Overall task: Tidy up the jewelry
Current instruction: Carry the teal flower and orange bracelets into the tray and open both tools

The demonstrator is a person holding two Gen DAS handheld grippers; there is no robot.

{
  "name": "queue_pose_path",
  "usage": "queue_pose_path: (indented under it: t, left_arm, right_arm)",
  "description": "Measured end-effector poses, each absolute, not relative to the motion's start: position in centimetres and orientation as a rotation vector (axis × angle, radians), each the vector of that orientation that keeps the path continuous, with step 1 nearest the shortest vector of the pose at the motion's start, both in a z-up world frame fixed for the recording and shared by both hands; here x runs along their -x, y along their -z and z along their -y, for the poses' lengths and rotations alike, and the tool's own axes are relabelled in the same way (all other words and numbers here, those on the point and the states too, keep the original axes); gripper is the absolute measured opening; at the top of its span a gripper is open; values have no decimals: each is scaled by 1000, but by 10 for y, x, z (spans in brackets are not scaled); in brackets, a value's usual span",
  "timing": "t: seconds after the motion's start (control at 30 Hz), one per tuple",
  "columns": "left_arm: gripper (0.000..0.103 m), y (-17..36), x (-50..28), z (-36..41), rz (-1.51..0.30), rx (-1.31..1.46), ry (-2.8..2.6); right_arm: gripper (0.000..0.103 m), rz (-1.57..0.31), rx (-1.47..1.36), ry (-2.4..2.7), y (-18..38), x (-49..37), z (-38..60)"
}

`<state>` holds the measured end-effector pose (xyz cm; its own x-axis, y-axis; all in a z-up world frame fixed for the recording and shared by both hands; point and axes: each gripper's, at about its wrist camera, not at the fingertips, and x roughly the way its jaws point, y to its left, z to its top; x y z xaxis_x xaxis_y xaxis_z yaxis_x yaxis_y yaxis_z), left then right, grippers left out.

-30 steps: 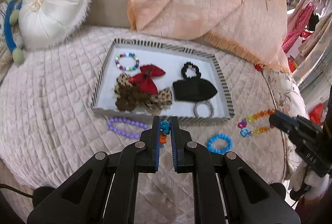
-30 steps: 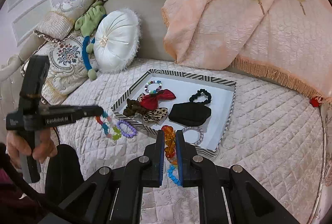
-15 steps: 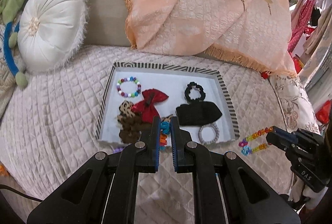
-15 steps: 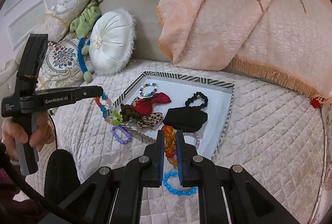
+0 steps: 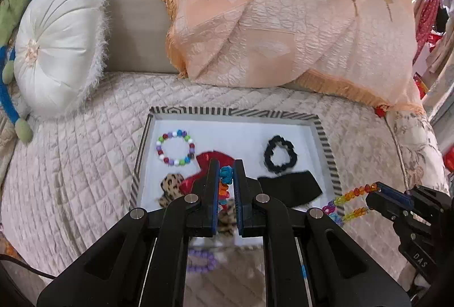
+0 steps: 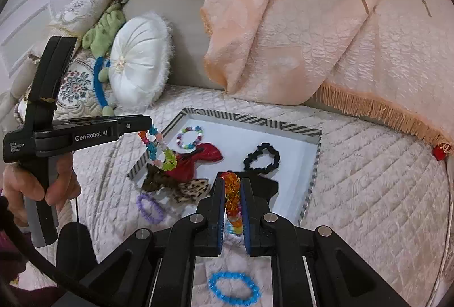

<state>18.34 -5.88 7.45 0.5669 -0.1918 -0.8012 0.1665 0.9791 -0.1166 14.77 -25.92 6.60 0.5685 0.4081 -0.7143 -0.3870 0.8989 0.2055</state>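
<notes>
left gripper (image 5: 226, 175): clamped on colourful flower-bead bracelet (image 6: 159, 149), hanging over near-left corner of striped-rim white tray (image 5: 235, 112) | right gripper (image 6: 233, 187): clamped on orange and yellow bead bracelet (image 6: 232, 193), over tray's near edge | on quilt beside tray: purple bead bracelet (image 6: 149, 207), blue bead bracelet (image 6: 234, 287)

In the right wrist view, the left gripper (image 6: 151, 123) carries white lettering "GenRobot.AI" on the flat side of its black body, behind the fingers. Further back, at the rear end of that body above the handle, sits a small three-line white label; it looks like "Data Acquisition System" but is too small to be sure. In the left wrist view, the right gripper (image 5: 371, 192) shows the letters "DAS" low on its black body.
</notes>
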Motion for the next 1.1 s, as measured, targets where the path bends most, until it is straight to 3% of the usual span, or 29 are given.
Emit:
queue_pose_path:
  t: [0.5, 0.83, 0.93, 0.97, 1.1]
  left_arm:
    - [8, -39, -261, 90, -1014, 59, 202]
    - [8, 11, -279, 84, -1095, 74, 173]
    - [9, 22, -276, 81, -1106, 68, 162]
    - [10, 24, -275, 81, -1108, 64, 157]
    - [42, 30, -268, 76, -1111, 54, 140]
  right_arm:
    - [10, -870, -31, -421, -46, -222, 253]
    - [11, -953, -96, -422, -10, -219, 261]
    - [23, -965, -100, -425, -2, -212, 260]
    - [33, -967, -109, -425, -1, -211, 261]
    - [35, -984, -138, -422, 6, -204, 262]
